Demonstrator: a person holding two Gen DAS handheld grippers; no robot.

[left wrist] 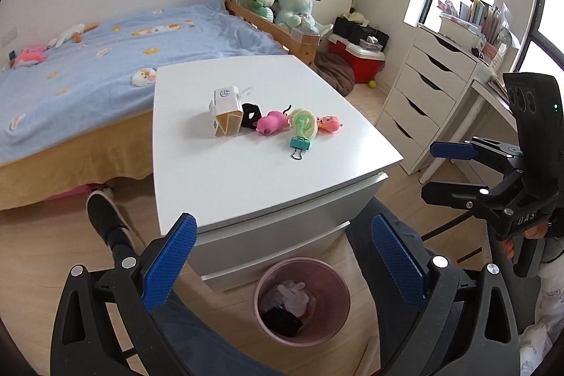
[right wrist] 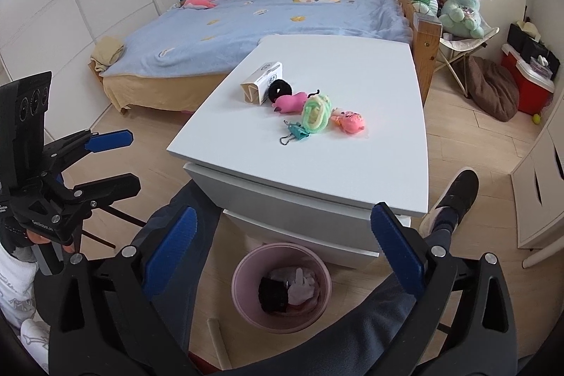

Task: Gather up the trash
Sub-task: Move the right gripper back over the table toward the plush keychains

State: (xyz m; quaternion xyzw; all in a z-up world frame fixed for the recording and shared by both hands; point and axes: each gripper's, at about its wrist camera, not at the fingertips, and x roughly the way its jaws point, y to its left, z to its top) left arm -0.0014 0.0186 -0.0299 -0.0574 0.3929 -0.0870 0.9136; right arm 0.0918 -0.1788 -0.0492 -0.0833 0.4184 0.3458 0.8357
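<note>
A small milk carton (left wrist: 227,111) (right wrist: 262,81) lies on its side on the white cabinet top (left wrist: 246,178) (right wrist: 345,171). It starts a row with a black item (left wrist: 251,116), a pink toy (left wrist: 271,123), a green coil (left wrist: 304,124), a teal binder clip (left wrist: 299,145) and an orange-pink toy (left wrist: 329,124). On the floor in front stands a pink bin (left wrist: 262,281) (right wrist: 243,270) holding white crumpled paper and something black. My left gripper (left wrist: 285,245) (right wrist: 123,161) is open and empty, above the bin. The right gripper (right wrist: 285,235) (left wrist: 440,173) is also open and empty.
A bed with a blue cover (left wrist: 105,59) runs behind the cabinet. White drawers (left wrist: 419,94) stand at the right, with a red cooler (left wrist: 356,59) and a brown cushion (right wrist: 493,87) on the floor. The person's legs and black shoes (left wrist: 102,214) (right wrist: 454,199) flank the bin.
</note>
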